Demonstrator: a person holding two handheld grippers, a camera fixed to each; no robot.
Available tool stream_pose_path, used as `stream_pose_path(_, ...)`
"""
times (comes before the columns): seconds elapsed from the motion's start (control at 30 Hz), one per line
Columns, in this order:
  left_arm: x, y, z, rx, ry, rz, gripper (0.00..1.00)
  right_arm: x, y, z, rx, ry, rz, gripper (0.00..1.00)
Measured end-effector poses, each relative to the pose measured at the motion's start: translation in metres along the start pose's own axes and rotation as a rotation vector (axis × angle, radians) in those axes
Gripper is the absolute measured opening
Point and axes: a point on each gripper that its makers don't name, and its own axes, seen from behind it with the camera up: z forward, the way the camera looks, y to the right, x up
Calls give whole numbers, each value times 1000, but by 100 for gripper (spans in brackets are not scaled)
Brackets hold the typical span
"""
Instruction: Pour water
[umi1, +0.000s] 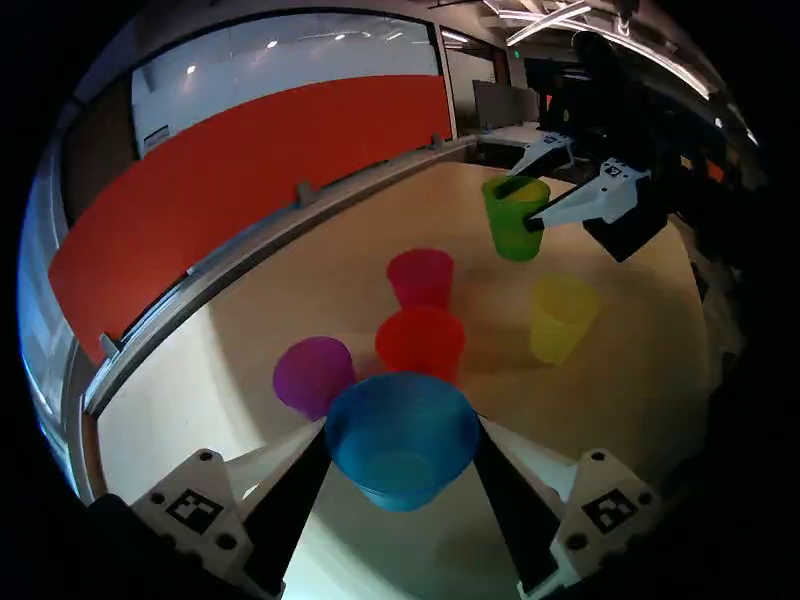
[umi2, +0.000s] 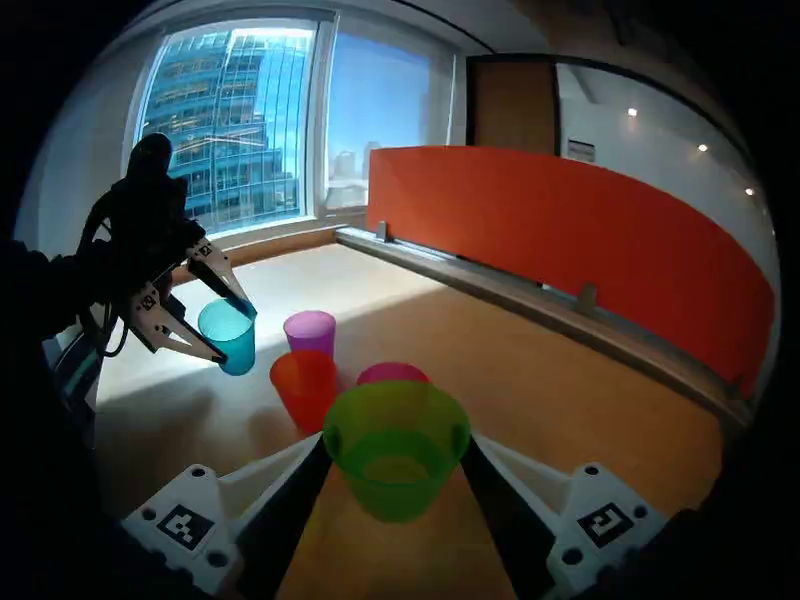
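— Plastic, all of it. Where is the blue cup (umi1: 402, 470)?
— Between the fingers of the left gripper (umi1: 402, 435). They pinch its sides and hold it upright over the wooden table (umi1: 620, 400).
— And the right gripper (umi2: 397, 445)?
— It pinches a green cup (umi2: 397, 485) the same way, also upright, across the table from the other.
— What stands between them?
— A purple cup (umi1: 314, 375), a red cup (umi1: 420, 342) and a pink cup (umi1: 421, 277) stand close together. A yellow cup (umi1: 560, 317) stands a little apart.
— Any water?
— One cannot tell.
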Motion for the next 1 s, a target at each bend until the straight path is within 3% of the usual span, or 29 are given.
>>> stream_pose_path(0.53,-25,3,25,-37,-58,-43,90,-17,5,10,4,-58,-9,91)
stream_pose_path(1.0,-35,2,33,-47,-48,-75,90,-31,7,20,4,-87,4,91)
